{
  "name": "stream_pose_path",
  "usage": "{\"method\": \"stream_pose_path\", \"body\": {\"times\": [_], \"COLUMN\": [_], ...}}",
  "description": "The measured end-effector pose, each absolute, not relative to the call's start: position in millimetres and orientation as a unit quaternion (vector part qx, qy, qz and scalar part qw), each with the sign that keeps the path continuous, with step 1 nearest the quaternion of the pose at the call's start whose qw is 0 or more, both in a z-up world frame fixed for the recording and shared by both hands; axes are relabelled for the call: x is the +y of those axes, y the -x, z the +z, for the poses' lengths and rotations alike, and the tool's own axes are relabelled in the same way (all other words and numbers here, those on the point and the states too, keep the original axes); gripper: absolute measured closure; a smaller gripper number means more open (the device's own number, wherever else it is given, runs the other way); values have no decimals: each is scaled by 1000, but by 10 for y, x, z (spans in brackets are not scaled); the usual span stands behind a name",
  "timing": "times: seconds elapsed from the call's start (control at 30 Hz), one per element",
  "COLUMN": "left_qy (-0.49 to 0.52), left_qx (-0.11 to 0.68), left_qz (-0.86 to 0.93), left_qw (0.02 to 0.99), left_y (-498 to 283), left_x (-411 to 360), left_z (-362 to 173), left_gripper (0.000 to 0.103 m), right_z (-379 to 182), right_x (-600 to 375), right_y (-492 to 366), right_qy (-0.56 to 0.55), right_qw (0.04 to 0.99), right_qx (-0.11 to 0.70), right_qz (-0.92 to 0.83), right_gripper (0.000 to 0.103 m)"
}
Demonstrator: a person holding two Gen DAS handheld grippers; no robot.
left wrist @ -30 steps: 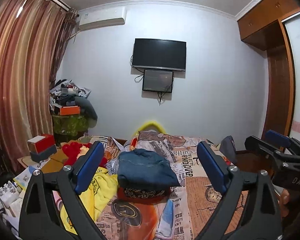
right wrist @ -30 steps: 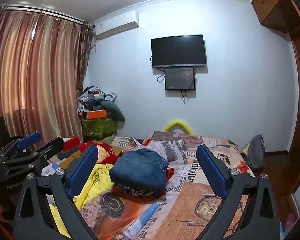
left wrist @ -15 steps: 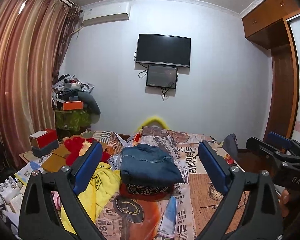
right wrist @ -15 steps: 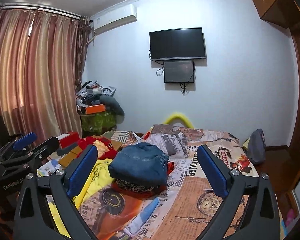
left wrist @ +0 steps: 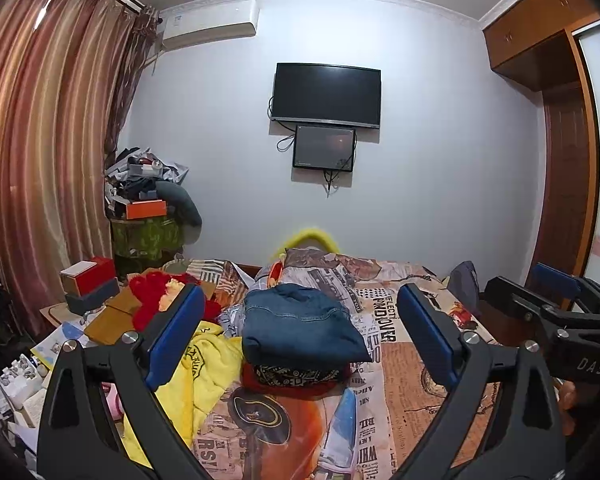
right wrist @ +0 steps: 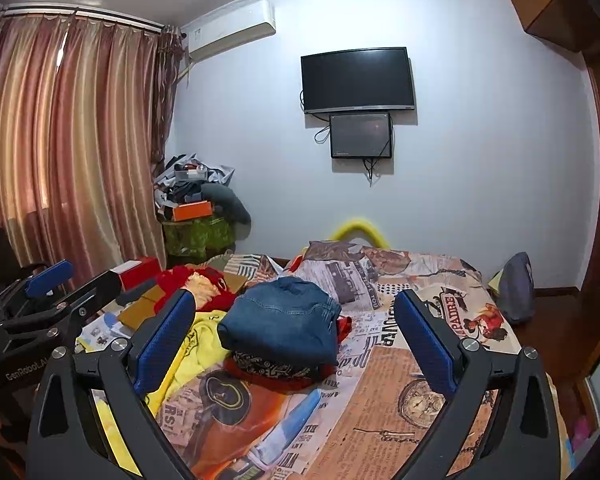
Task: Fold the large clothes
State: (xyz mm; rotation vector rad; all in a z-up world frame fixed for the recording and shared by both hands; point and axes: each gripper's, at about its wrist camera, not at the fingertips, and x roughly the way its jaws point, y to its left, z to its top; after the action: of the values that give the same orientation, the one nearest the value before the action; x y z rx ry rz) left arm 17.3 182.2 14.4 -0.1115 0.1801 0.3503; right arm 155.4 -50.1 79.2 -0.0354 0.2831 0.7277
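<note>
A folded blue denim garment [left wrist: 302, 326] [right wrist: 282, 326] tops a small stack, with a dark patterned and a red piece under it, in the middle of the bed. A crumpled yellow garment [left wrist: 206, 364] [right wrist: 194, 348] lies left of the stack, and a red one [left wrist: 156, 292] [right wrist: 198, 284] further back. My left gripper [left wrist: 300, 336] is open, held above the bed short of the stack, nothing between its blue pads. My right gripper [right wrist: 294, 340] is open and empty too. Each gripper shows at the edge of the other's view.
The bed carries a newspaper-print cover [right wrist: 416, 380]. Boxes and papers [left wrist: 88, 284] crowd a low table at the left by the curtains [left wrist: 40, 140]. A cluttered pile [right wrist: 198, 208] fills the far corner. A TV [left wrist: 326, 94] hangs on the wall; a wardrobe [left wrist: 568, 160] stands right.
Both views have tilted slightly upward, so the bed and the stack sit lower in the frames. The grippers stay open and the clothes have not moved.
</note>
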Motion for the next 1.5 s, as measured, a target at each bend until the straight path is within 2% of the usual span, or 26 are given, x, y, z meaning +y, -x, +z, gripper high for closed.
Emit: {"method": "stream_pose_path", "body": {"times": [1.5], "left_qy": [60], "left_qx": [99], "left_qz": [153], "left_qw": [981], "left_y": [-231], "left_x": [1816], "left_z": [77], "left_gripper": [3], "right_z": [770], "right_x": [-534], "right_y": [-1558], "right_qy": [6], "right_qw": [924], "right_qx": [139], "right_qz": [356], "right_gripper": [4]}}
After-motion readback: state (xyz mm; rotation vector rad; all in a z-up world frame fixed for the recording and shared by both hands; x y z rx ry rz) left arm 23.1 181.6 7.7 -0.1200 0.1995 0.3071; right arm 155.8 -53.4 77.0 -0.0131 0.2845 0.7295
